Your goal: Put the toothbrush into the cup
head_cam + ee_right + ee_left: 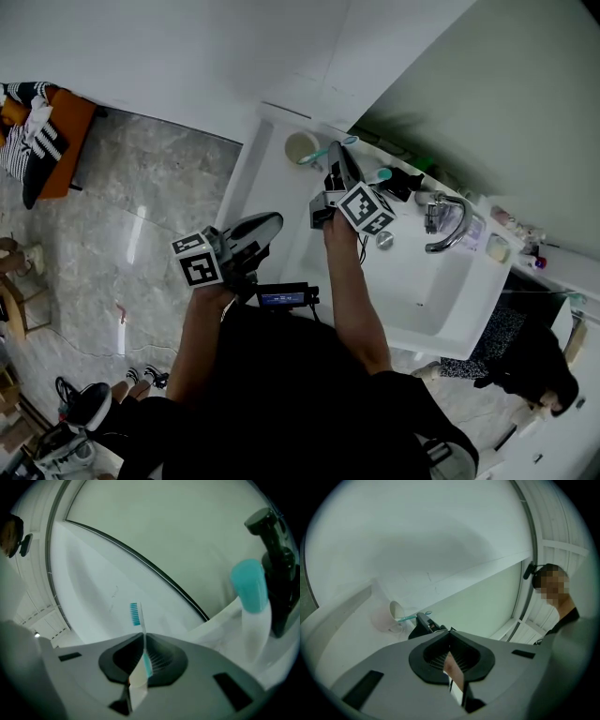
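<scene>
A pale mug [302,148] stands on the white counter left of the basin; in the left gripper view the mug [395,612] shows its mouth. My right gripper [339,161] is shut on a teal-and-white toothbrush [142,634], held crosswise, with the blue bristle head [135,613] pointing away from the mug. The toothbrush's teal handle end [407,617] reaches to the mug's mouth. My left gripper [270,225] is shut and empty, held level beside the counter's near left edge, short of the mug.
The white sink basin [422,291] with a chrome faucet [446,223] lies to the right. A white tube with a teal cap [251,587] and a black dispenser [276,550] stand close to the right gripper. A mirror rises behind the counter.
</scene>
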